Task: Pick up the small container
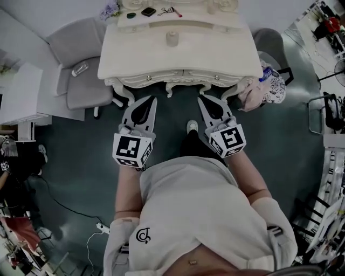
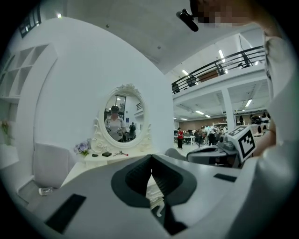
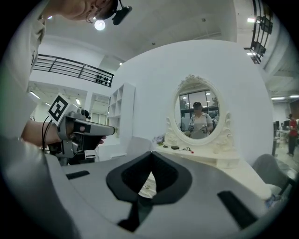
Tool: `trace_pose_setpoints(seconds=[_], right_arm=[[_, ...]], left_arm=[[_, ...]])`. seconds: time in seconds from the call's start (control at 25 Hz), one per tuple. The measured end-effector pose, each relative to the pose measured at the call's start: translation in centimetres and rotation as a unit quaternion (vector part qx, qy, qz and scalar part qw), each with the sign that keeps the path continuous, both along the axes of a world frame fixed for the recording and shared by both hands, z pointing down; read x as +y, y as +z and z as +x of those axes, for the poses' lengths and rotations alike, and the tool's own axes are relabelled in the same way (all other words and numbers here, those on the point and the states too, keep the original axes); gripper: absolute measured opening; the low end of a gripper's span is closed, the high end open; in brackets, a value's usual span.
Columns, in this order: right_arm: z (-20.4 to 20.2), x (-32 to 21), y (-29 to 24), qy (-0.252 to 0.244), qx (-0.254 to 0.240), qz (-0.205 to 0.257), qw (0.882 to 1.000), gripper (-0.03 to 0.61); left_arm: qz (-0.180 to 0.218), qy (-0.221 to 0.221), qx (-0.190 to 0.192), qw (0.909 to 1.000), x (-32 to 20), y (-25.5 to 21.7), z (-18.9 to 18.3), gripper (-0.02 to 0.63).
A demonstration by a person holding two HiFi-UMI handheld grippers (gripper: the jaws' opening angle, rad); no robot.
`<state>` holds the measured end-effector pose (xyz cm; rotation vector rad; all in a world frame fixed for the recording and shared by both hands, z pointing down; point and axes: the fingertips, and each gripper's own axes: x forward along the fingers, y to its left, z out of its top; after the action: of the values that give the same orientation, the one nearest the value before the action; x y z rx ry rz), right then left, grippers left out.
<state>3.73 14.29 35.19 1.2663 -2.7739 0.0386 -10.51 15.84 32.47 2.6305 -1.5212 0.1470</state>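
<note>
the container stands on the table, about mid-width and just in front of the step up to the rear shelf. it looks like a short, cream, round pot, upright with its top to the camera, so its long axis runs straight up and no side faces any particular way. bare tabletop lies to its left, right and front, out to the carved front edge; nothing touches it. a dark box and a red-tipped tool lie on the shelf behind, well apart from it.

both grippers hover over the floor in front of the table edge, tips towards it. the left gripper has its jaws closed tip to tip with nothing between them, and the right gripper is the same, closed and empty.

a grey chair sits left of the table and a second chair sits right.

only the head view shows the container. the left gripper view, with the left gripper low in it, and the right gripper view, with the right gripper, show the oval mirror above the table, which the head view cuts off.
</note>
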Motion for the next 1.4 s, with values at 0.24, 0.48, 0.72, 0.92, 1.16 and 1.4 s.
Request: trace_pose_setpoints(seconds=[0.24, 0.48, 0.72, 0.92, 1.16, 1.4], right_arm=[[2.4, -11.1, -2.4, -0.03, -0.008, 0.02, 0.999, 0.008], [4.3, -19.2, -2.2, -0.062, -0.003, 0.012, 0.998, 0.007], [4.1, -23.9, 0.1, -0.074, 0.004, -0.019, 0.997, 0.008], [2.7, -27.6, 2.9, -0.049, 0.012, -0.043, 0.998, 0.008], [0.3, -31.6, 4.7, -0.037, 0.024, -0.045, 0.998, 0.008], [-1.0, -34.2, 7.6, -0.041, 0.034, -0.064, 0.997, 0.008]], left_arm=[[0.005, -0.033, 0.008, 0.9994, -10.1, -1.5, 2.6, 0.014], [-0.012, -0.059, 0.01, 0.9981, -17.9, -0.5, 5.0, 0.014], [-0.025, -0.068, 0.012, 0.9973, -22.5, 2.0, 5.3, 0.014], [-0.037, -0.051, -0.016, 0.9979, -26.1, 5.3, 4.6, 0.014], [-0.068, 0.014, -0.042, 0.9967, -30.9, 10.4, 4.1, 0.018], [-0.084, 0.053, -0.03, 0.9946, -34.6, 14.6, 3.8, 0.199]])
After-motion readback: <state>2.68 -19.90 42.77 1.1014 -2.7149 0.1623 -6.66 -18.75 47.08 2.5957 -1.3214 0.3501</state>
